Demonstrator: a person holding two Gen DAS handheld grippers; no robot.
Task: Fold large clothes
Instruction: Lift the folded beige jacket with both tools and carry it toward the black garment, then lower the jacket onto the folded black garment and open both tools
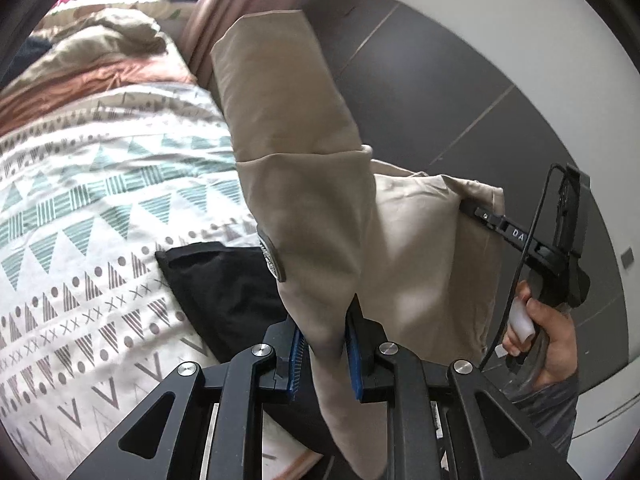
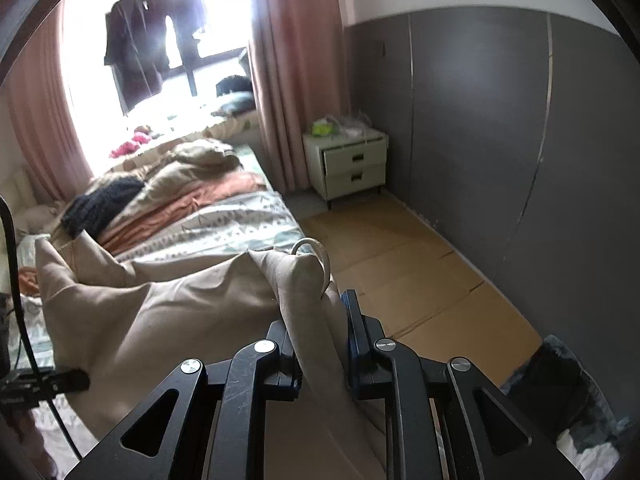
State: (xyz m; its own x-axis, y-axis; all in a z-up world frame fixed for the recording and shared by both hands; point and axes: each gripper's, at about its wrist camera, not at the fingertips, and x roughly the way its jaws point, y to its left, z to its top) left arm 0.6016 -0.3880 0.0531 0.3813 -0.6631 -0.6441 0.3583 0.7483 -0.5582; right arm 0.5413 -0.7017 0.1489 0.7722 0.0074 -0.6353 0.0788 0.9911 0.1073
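One beige garment (image 1: 304, 152) is being held up over the near edge of the bed (image 1: 100, 184), gripped by two tools. The left tool (image 1: 326, 344) is being kept clenched on a bunched fold of it; blue pads (image 1: 354, 356) are being pressed against the cloth on either side. The right tool (image 2: 320, 344) is likewise being kept clenched on another fold of the same garment, with one pale cord loop (image 2: 316, 252) showing just above its grip.

In the left wrist view, the right tool is being seen at the right, gripped by one hand (image 1: 548, 344), its tips buried in the garment's right edge. One round patch (image 1: 274, 260) is being shown on the cloth. One black garment (image 1: 224, 284) is lying on the patterned bedcover below, partly hidden by the beige one.

In the right wrist view, the beige garment is being spread leftward from the tool, above the bed. Farther off: one dark knitted item (image 2: 102, 204) among rumpled bedding, one white nightstand (image 2: 348, 164) with two drawers, two pink curtains (image 2: 296, 72), dark clothes (image 2: 152, 44) hanging at the window; their count cannot be told against the glare.
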